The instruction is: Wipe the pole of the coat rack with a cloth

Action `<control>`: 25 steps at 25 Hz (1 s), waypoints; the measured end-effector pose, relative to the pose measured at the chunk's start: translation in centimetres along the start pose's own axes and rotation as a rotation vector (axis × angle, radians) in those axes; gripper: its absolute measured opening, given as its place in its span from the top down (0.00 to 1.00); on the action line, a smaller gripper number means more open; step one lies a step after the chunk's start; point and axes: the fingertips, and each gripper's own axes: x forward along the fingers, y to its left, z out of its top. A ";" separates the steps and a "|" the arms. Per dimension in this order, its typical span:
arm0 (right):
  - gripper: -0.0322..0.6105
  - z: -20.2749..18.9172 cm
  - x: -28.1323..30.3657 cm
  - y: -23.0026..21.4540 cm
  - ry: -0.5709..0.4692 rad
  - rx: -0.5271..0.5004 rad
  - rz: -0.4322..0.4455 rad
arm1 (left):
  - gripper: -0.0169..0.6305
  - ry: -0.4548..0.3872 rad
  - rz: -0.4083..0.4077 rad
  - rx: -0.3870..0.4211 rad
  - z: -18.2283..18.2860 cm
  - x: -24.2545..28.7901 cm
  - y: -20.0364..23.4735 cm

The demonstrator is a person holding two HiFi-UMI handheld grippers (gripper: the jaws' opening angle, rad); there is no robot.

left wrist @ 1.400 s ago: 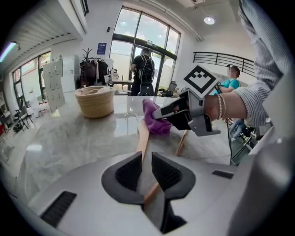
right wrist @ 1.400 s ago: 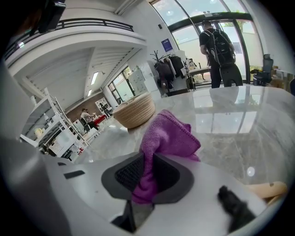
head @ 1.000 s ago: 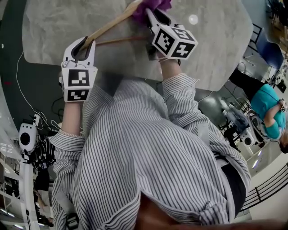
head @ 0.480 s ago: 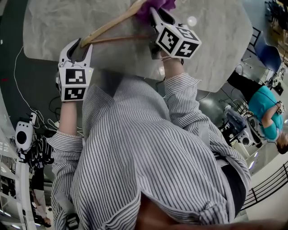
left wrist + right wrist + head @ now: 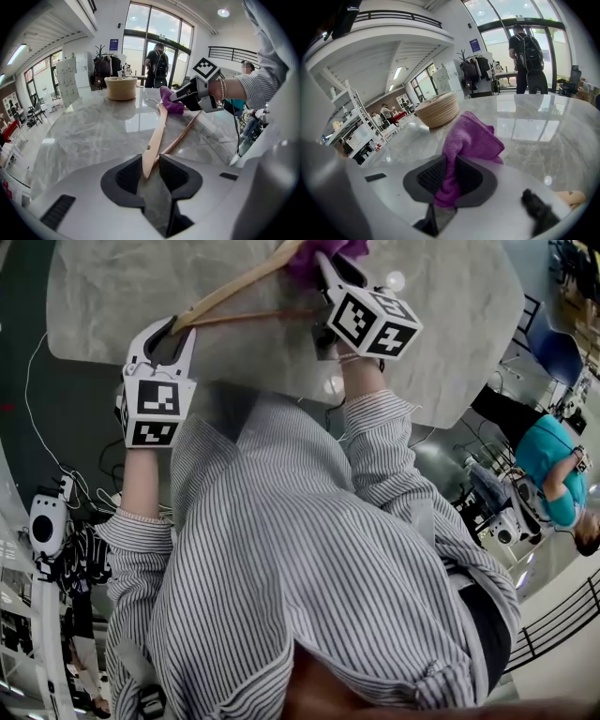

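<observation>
Around the near tip of the stiff-looking wooden hanger, the left gripper is closing, jaws apart; the right gripper is clamping soft cloth.

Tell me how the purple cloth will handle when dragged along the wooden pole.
Likely floppy: the purple cloth droops and folds where the right gripper pinches it. It is probably light, and its fuzzy pile should catch on wood rather than slip.

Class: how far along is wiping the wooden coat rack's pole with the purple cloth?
Done: the right gripper is shut on the fuzzy purple cloth, held at the pale wooden coat rack lying on the grey marble table. In hand: the left gripper has the rack's near tip between its jaws, which have just been closing but stand apart. Left: wiping along its length; no finished stroke shows.
</observation>
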 end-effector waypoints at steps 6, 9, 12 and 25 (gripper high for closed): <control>0.85 -0.1 0.4 0.5 0.004 -0.016 -0.013 | 0.78 -0.006 -0.021 -0.010 -0.2 0.0 0.3; 0.85 -0.2 0.4 0.8 0.016 -0.043 -0.023 | 0.78 -0.011 -0.029 -0.006 -0.3 -0.1 0.3; 0.85 0.2 0.3 1.1 0.022 -0.090 -0.036 | 0.78 -0.025 -0.043 -0.006 -0.2 -0.1 0.2; 0.85 -1.0 0.4 3.5 0.052 -0.111 0.004 | 0.78 -0.028 -0.080 0.003 -0.5 -0.3 -0.1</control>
